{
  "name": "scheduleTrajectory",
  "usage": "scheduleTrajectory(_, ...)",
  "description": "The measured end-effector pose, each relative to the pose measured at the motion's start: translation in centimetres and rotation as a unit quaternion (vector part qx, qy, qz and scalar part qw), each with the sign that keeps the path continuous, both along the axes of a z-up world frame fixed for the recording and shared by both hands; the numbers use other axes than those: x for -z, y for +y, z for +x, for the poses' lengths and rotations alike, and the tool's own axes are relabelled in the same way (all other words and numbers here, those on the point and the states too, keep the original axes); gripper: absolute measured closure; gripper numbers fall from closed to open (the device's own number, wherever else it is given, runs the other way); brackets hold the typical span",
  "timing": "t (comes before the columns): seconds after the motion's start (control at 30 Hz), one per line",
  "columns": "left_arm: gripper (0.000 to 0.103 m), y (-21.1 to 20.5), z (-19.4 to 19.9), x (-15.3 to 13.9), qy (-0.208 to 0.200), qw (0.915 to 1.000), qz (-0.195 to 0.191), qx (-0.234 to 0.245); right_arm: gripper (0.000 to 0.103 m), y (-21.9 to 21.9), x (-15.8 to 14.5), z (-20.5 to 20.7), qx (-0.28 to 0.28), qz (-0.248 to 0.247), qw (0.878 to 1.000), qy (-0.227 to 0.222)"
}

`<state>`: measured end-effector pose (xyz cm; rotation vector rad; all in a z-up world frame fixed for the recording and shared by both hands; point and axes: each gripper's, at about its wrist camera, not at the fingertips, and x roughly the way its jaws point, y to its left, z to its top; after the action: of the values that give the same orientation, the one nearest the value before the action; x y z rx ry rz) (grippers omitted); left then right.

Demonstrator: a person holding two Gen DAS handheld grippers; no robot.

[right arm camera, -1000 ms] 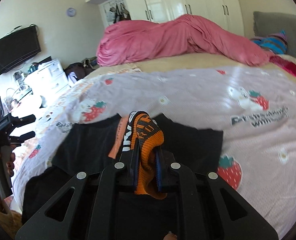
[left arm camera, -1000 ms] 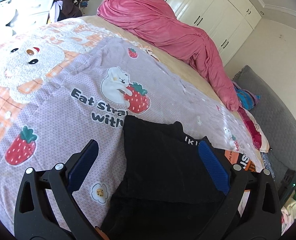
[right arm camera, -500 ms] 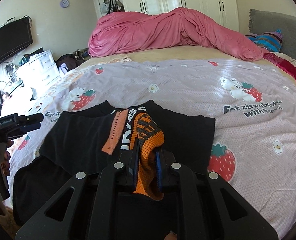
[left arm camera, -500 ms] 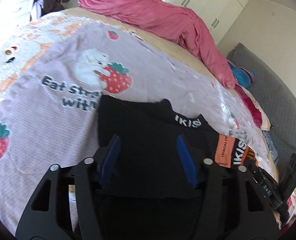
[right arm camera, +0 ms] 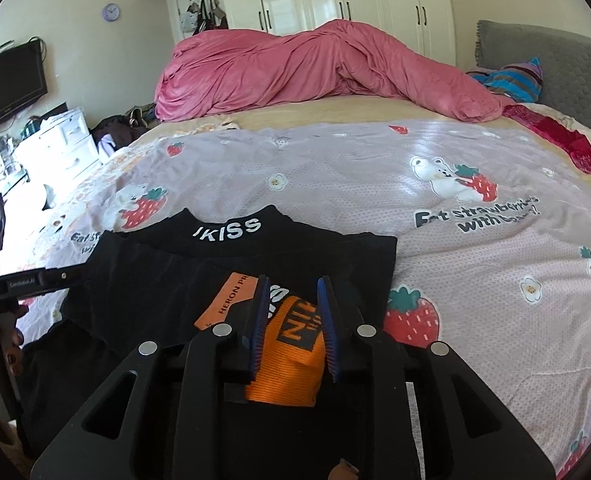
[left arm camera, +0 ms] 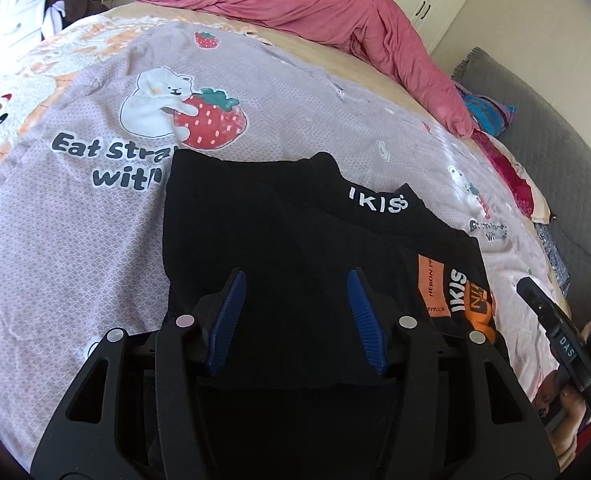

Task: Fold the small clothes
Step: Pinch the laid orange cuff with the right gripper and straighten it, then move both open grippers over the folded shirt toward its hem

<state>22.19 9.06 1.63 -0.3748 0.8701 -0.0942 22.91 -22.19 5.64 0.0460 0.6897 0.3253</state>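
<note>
Now | left gripper [left arm camera: 295,316] jaws apart over black garment [left arm camera: 279,224] | right gripper [right arm camera: 293,320] jaws just loosened around orange cuff [right arm camera: 291,354]

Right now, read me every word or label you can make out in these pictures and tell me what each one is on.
"IKISS": white letters on the black collar band of the black garment.
"HERON PR...": orange tag on that garment, rest hidden.
"NIT...": black block on the orange cuff, partly hidden.
"Eat strawberries with...": purple bedsheet; last word blurred.
"DAS...": right gripper's body, cut off.
Left gripper's label: too small.
</note>
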Motion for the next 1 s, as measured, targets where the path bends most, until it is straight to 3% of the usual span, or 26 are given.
scheduleTrajectory(0.13, 0.058, -0.5, 0.1, 0.3, 0.009, 0.9997, 0.02, 0.008, 0.071, 0.5, 0.1, -0.1, -0.009, -0.002, 1.0, 0.002)
scheduleTrajectory(0.3, 0.058, -0.6, 0.3, 2.2, 0.051, 0.9966, 0.064, 0.015, 0.063, 2.8, 0.5, -0.7, -0.041, -0.024, 0.999, 0.003)
scheduleTrajectory(0.6, 0.057, -0.3, -0.8, 2.8, 0.052, 0.9952, 0.075, 0.036, 0.052, 8.1, 2.2, -1.1, -0.108, -0.047, 0.992, 0.034)
scheduleTrajectory(0.83, 0.057, -0.3, -1.4, 2.7, 0.051, 0.9946, 0.079, 0.043, 0.05, 8.7, 5.4, 0.1, -0.097, -0.089, 0.987, 0.097)
scheduleTrajectory(1.0, 0.057, -0.2, -1.4, 2.7, 0.051, 0.9945, 0.079, 0.046, 0.05, 8.5, 6.0, -0.2, -0.101, -0.089, 0.986, 0.099)
